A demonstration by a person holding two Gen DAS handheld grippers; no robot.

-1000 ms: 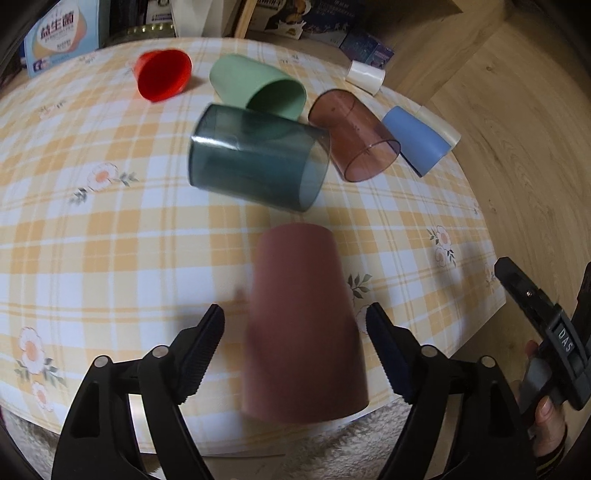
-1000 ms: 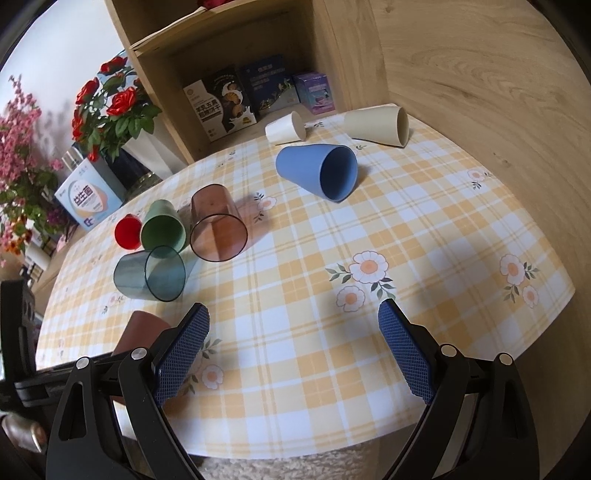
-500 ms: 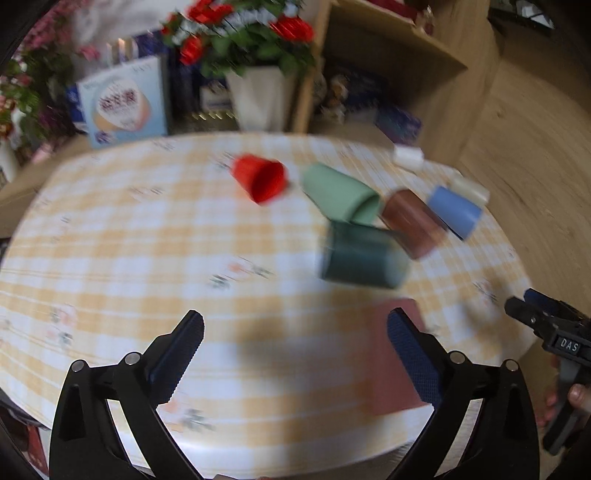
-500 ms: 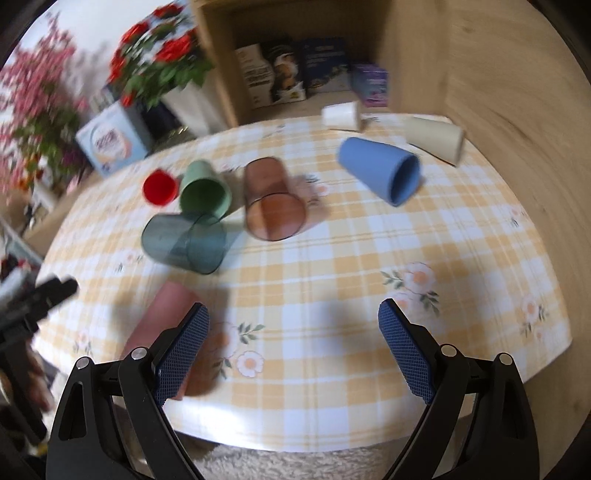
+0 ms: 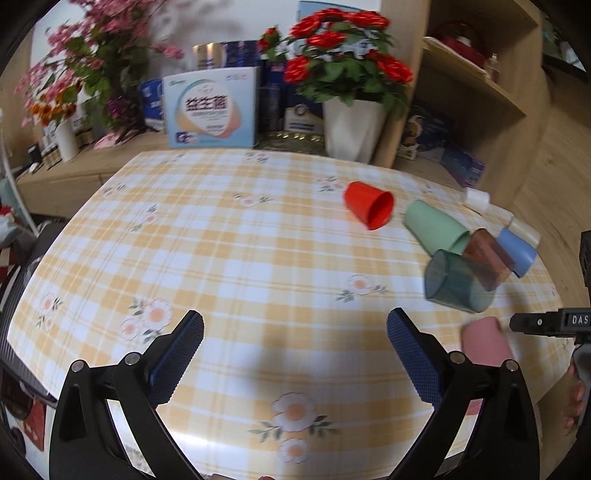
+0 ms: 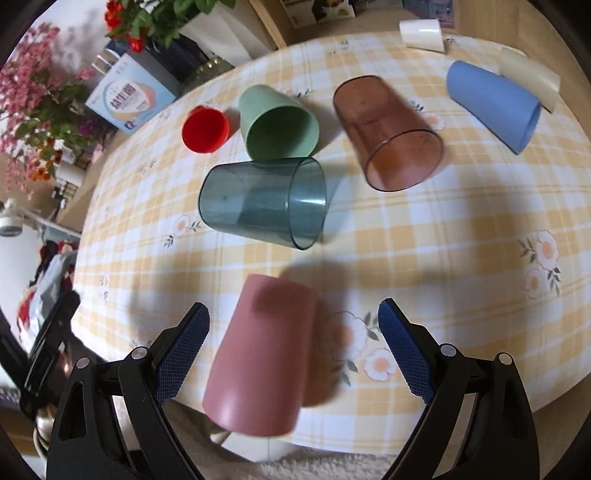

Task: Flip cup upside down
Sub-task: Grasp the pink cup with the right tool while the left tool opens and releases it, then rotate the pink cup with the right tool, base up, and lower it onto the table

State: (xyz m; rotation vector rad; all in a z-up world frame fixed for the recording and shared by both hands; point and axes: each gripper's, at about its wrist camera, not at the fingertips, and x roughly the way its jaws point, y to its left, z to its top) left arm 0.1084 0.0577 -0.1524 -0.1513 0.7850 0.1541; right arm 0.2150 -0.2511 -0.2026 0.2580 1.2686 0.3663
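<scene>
A pink cup stands upside down near the table's front edge, partly between the fingers of my right gripper, which is open and not touching it. The cup also shows in the left wrist view, at the right, beside the right gripper's body. My left gripper is open and empty over bare tablecloth. Several other cups lie on their sides: dark teal, brown, green, red, blue.
A cream cup and a white cup lie at the table's far right. Behind the table stand a white vase of red roses, a blue box, pink flowers and wooden shelves.
My left gripper has pulled away from the pink cup to the left and tilted up. My right gripper has moved in over the pink cup, which now sits between its fingers.
</scene>
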